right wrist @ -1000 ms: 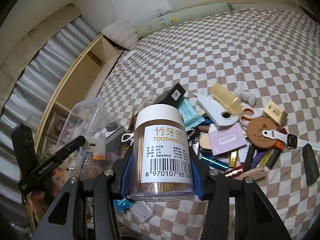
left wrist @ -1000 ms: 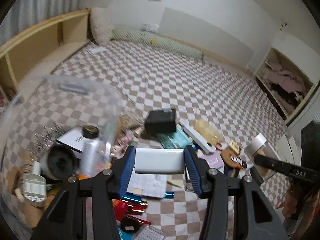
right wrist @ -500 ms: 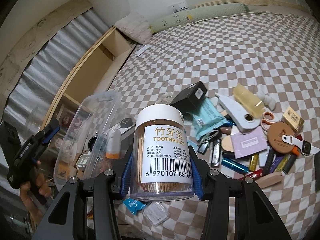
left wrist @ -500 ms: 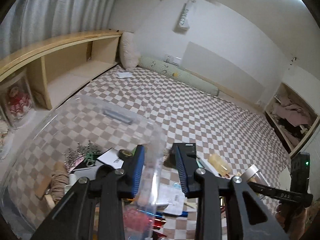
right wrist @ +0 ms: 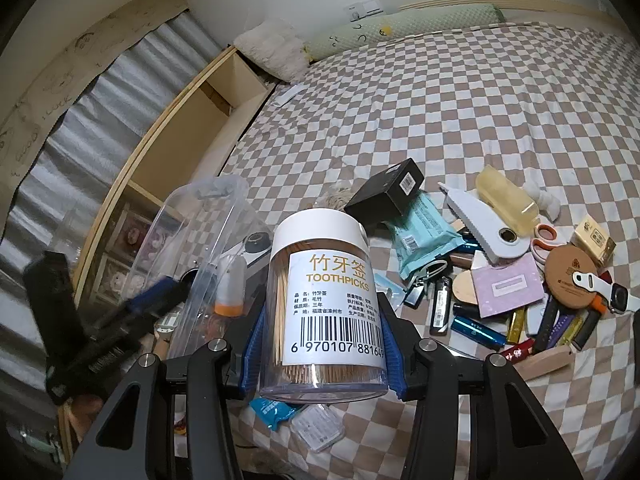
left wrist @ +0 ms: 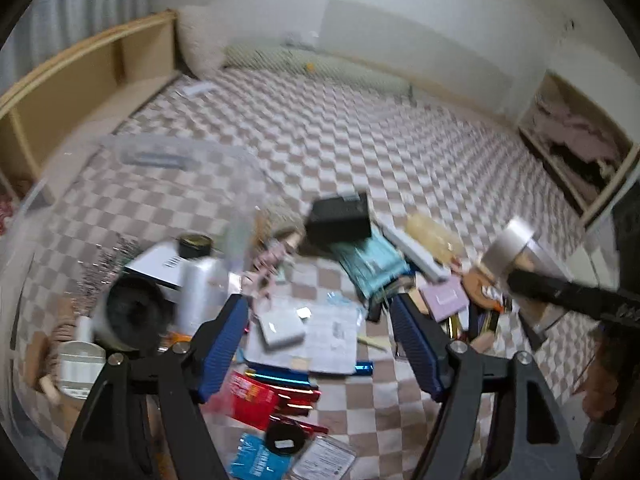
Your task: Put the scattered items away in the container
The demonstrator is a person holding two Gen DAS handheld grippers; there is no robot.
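With several items already lying in the clear container (right wrist: 208, 224), we held the toothpick jar (right wrist: 326, 304) clamped in the right gripper (right wrist: 324, 344) just beside it, the left gripper (left wrist: 320, 344) spread empty, and most scattered items (right wrist: 512, 280) remained on the checkered sheet (right wrist: 480, 100).

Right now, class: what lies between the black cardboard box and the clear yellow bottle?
In the right wrist view, a white plastic comb-like tool lies between the black box and yellow bottle.
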